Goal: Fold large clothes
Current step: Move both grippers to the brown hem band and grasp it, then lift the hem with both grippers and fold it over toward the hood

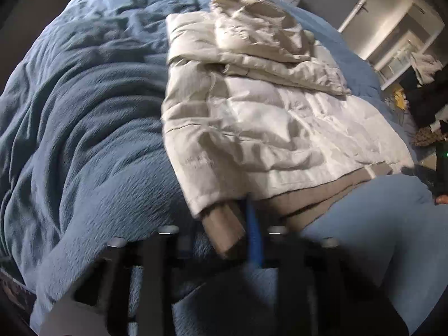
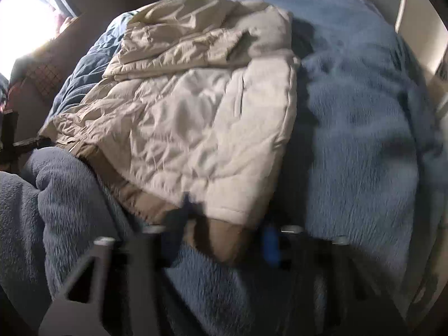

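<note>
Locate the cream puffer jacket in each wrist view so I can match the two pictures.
Left wrist: the cream puffer jacket fills centre to right, hood at top, tan cuff at bottom centre.
Right wrist: the jacket fills centre to left, tan cuff at bottom centre.
Shared landmark: the blue blanket under it.

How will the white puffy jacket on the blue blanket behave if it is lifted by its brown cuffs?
The jacket will probably sag and drape, since its quilted shell lies creased and folded. It looks light for its bulk, being puffy. Its shiny fabric may slip on itself; the ribbed cuff seems the surer hold.
</note>
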A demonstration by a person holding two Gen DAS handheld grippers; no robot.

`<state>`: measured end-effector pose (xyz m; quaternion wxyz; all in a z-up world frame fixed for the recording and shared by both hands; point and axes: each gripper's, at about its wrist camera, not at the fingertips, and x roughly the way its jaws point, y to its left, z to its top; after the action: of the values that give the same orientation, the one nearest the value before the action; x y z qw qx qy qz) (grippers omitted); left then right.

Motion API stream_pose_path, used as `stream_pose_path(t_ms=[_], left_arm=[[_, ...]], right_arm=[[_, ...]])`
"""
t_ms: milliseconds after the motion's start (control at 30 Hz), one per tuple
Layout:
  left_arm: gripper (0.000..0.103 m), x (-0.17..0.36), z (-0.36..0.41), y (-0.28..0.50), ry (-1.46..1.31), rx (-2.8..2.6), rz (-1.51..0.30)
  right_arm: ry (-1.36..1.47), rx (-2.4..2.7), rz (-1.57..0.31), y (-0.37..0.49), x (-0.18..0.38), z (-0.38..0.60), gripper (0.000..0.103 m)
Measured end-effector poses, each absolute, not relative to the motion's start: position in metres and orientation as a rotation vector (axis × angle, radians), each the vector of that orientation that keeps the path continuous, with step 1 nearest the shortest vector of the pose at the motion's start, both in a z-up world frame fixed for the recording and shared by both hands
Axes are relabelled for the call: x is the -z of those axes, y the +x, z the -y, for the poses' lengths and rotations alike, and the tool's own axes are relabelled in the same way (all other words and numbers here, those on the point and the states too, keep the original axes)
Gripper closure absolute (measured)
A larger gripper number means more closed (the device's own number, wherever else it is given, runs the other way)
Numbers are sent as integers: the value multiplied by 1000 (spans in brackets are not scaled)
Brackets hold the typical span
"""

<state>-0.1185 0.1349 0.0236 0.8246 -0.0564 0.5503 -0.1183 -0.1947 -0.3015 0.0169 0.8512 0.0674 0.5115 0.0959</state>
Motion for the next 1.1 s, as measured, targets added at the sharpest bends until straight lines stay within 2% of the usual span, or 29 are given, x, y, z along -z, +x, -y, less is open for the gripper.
stream_pose_path(t_ms=[33, 100, 467, 833, 1100], left_arm=[[88, -29, -132, -118, -100, 255, -1143], [91, -37, -129, -117, -89, 267, -1116], [92, -96, -137, -62, -103, 288, -920], [94, -118, -154, 53, -144, 242, -858], [94, -114, -161, 150, -199, 198, -873]], right_arm=[[123, -204, -1048, -193, -23, 300, 87], [91, -205, -1008, -191, -35, 297, 90], [8, -185, -799, -140, -104, 301, 92], [62, -138, -700, -16, -151, 324, 93], [135, -51, -710, 91, -144, 349, 93]])
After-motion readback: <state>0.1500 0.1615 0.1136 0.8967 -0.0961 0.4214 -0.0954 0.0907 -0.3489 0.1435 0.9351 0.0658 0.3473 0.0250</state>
